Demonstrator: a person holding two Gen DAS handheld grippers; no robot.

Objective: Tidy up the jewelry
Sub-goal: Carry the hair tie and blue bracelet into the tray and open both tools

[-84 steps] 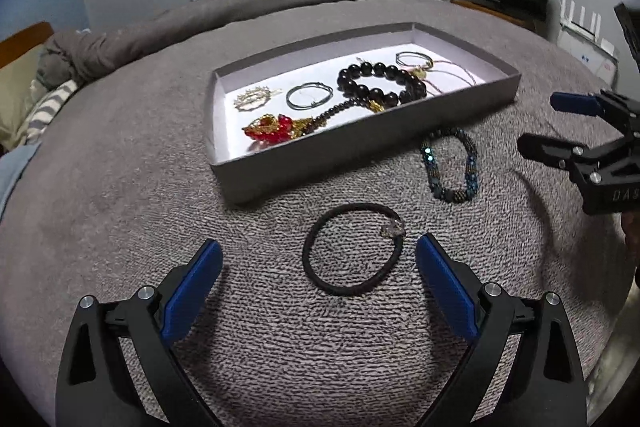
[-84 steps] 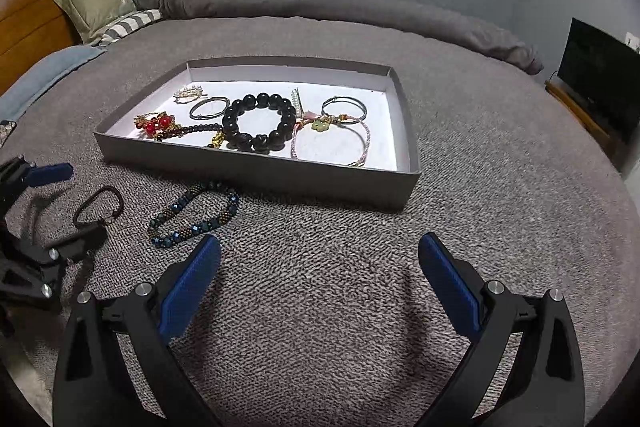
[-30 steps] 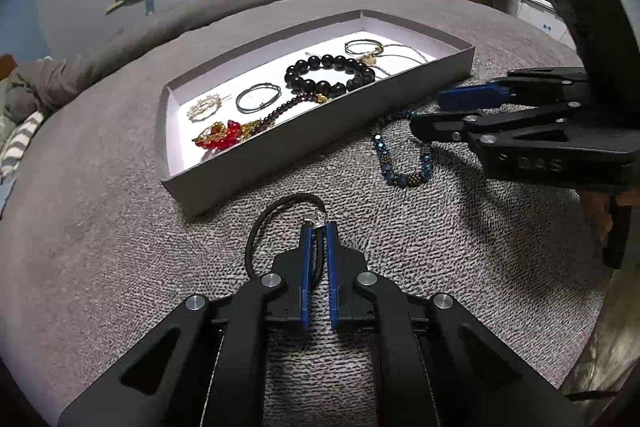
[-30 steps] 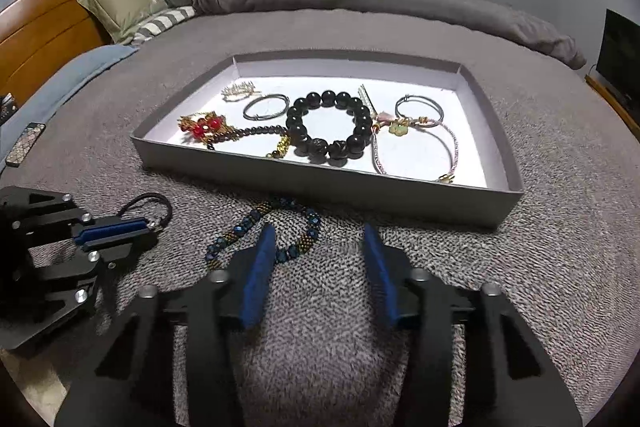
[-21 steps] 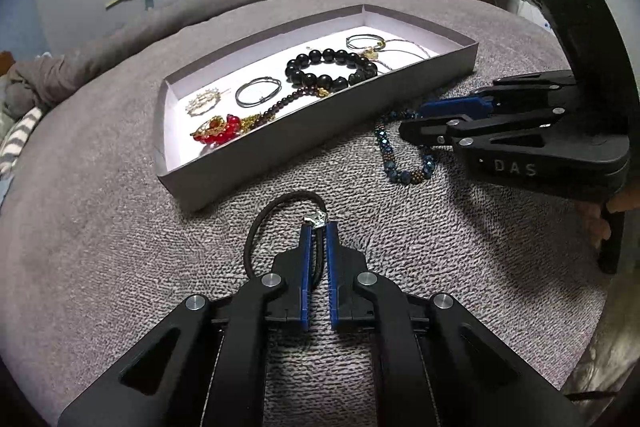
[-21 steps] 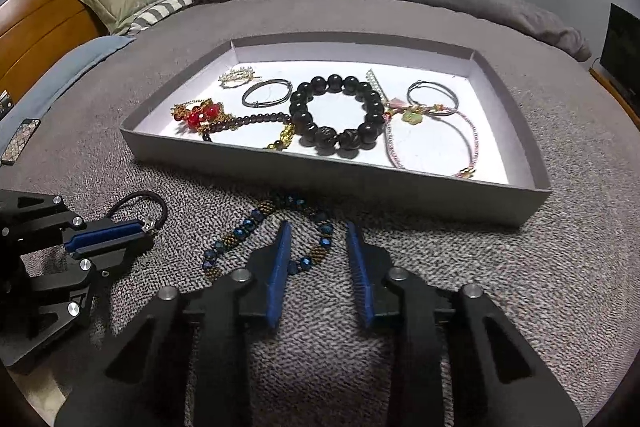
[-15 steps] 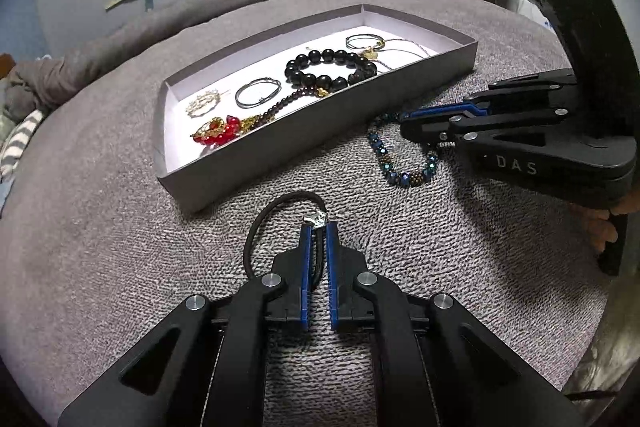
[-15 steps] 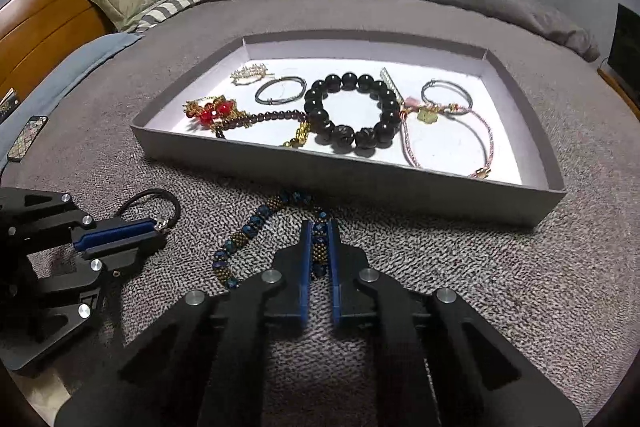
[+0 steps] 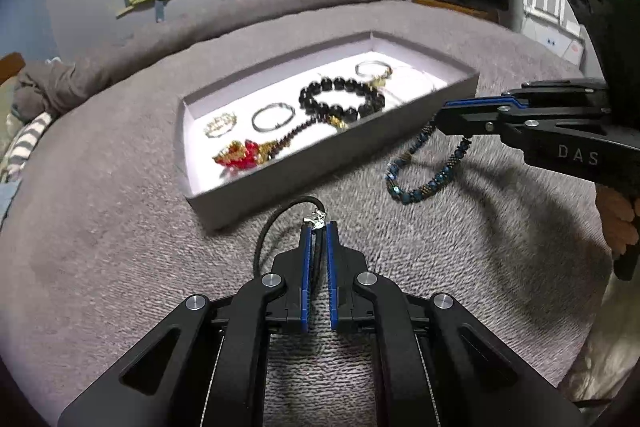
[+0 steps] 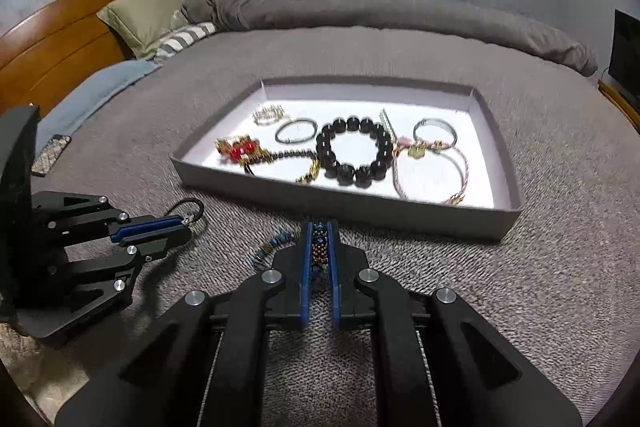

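- Nearest, the left gripper (image 9: pixel 316 227) has its jaws clenched on the black hair tie (image 9: pixel 276 223), whose loop lies on the bed's grey cover (image 9: pixel 100 227) just short of the tray's near wall.
- Beside it, the right gripper (image 10: pixel 319 227) has jaws just closed, grasping the blue beaded bracelet (image 9: pixel 420 171), which dangles clear of the cover.
- Beyond both, the tray (image 10: pixel 400 207) runs long-side across; the right gripper is nearer its open end.
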